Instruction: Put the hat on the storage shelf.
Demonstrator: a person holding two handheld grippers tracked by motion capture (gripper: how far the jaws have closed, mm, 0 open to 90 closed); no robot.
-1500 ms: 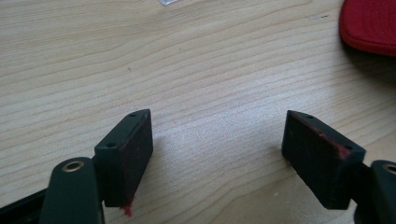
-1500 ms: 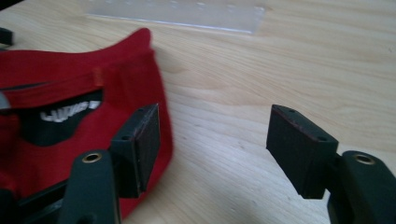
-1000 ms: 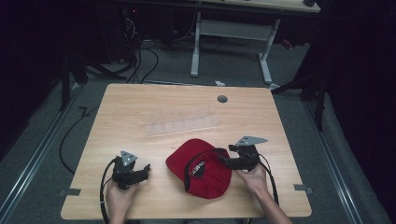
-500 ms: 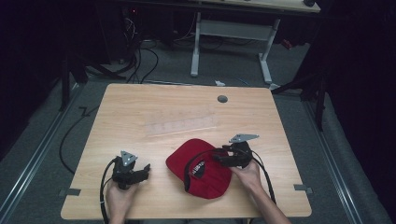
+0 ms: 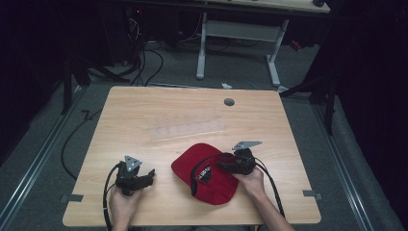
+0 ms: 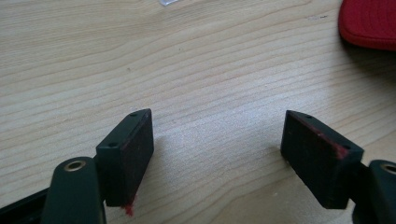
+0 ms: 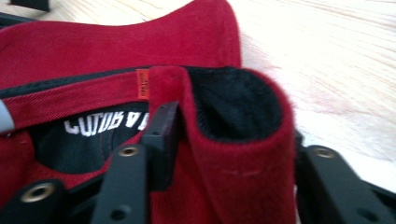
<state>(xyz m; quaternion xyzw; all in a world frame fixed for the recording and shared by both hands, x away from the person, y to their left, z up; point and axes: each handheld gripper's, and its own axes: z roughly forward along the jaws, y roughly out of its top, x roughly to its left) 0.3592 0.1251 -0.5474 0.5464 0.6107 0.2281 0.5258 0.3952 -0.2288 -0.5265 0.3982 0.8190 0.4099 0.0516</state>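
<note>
Red cloth bunches between the jaws of the right gripper [image 7: 224, 140]: a fold of the cap [image 5: 207, 173] at its back edge stands up in the right gripper view, one pad on its inner side by the black lining, the other on its outer side. The jaws have just been closing and now pinch that fold, likely so the cap can be lifted or turned by its soft crown, not the stiff brim. The cap lies upside down on the near part of the table [image 5: 144, 110], lining up, the right hand behind it. The left gripper [image 6: 217, 140] rests low at the near left, apart from the cap, its jaws wide with nothing but bare wood between them; it seems to wait its turn. Farther off lies a clear plastic strip [image 5: 187, 129], then a grey grommet [image 5: 229, 102] near the far edge.
</note>
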